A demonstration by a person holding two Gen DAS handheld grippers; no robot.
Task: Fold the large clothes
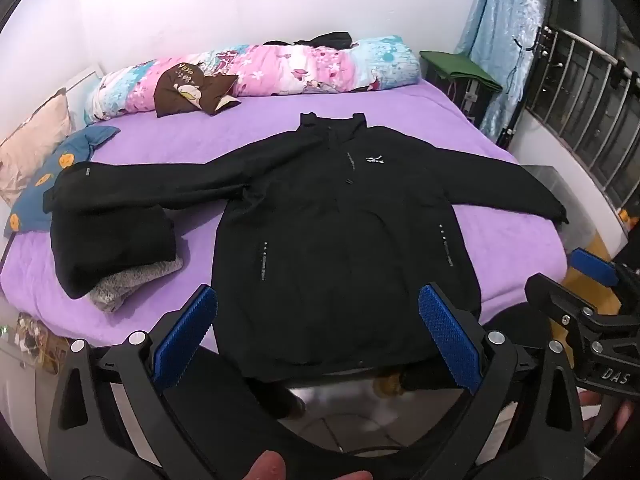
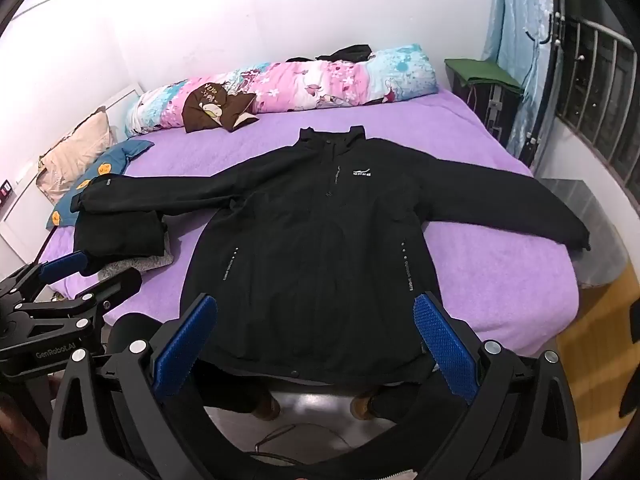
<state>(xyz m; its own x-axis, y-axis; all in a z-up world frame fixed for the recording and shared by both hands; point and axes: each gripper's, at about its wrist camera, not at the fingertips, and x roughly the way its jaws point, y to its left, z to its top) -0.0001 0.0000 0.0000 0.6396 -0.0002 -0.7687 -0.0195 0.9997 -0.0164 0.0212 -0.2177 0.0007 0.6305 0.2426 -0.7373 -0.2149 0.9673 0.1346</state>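
A large black jacket [image 1: 336, 240] lies front-up and spread flat on the purple bed [image 1: 200, 148], both sleeves stretched out sideways, its hem hanging at the near edge. It also shows in the right wrist view [image 2: 320, 248]. My left gripper [image 1: 318, 312] is open and empty, held above the hem. My right gripper [image 2: 316, 320] is open and empty, also above the hem. Each gripper shows in the other's view: the right one [image 1: 576, 280] at the right, the left one [image 2: 80, 276] at the left.
A stack of folded dark and grey clothes [image 1: 116, 252] lies under the jacket's left sleeve. A rolled floral quilt [image 1: 260, 72], a brown cushion [image 1: 192, 88] and pillows [image 1: 36, 140] line the far and left sides. A barred window [image 1: 592, 120] and a blue curtain [image 1: 500, 40] stand at the right.
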